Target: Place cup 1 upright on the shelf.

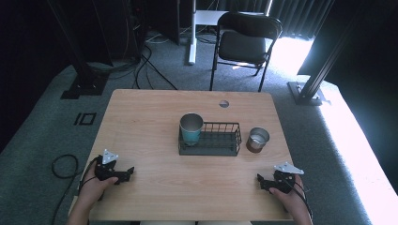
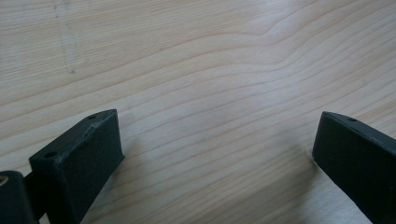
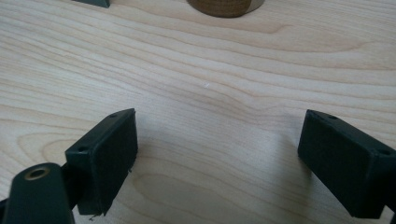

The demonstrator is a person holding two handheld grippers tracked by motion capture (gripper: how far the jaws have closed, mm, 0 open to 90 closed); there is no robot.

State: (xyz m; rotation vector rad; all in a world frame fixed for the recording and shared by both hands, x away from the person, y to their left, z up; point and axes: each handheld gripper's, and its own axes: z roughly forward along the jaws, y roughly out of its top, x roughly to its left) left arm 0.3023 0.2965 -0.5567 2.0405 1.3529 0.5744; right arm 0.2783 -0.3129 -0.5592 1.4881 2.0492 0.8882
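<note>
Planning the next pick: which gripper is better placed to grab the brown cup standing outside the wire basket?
Probably the right gripper. The brown cup stands on the table right of the wire basket, straight ahead of that gripper, whose jaws are open. The left gripper would have to cross past the basket.

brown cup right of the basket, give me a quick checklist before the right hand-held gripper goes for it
1. Right hand-held gripper open: ok, jaws wide apart with bare wood between them.
2. Brown cup upright and free: ok, stands alone on the table, apart from the wire basket.
3. Path clear: ok, nothing between gripper and cup.
4. Basket room: ok, teal cup fills only its left end.
5. Left hand-held gripper out of the way: ok, open at the near left.
6. Cup contents: cannot tell.
</note>
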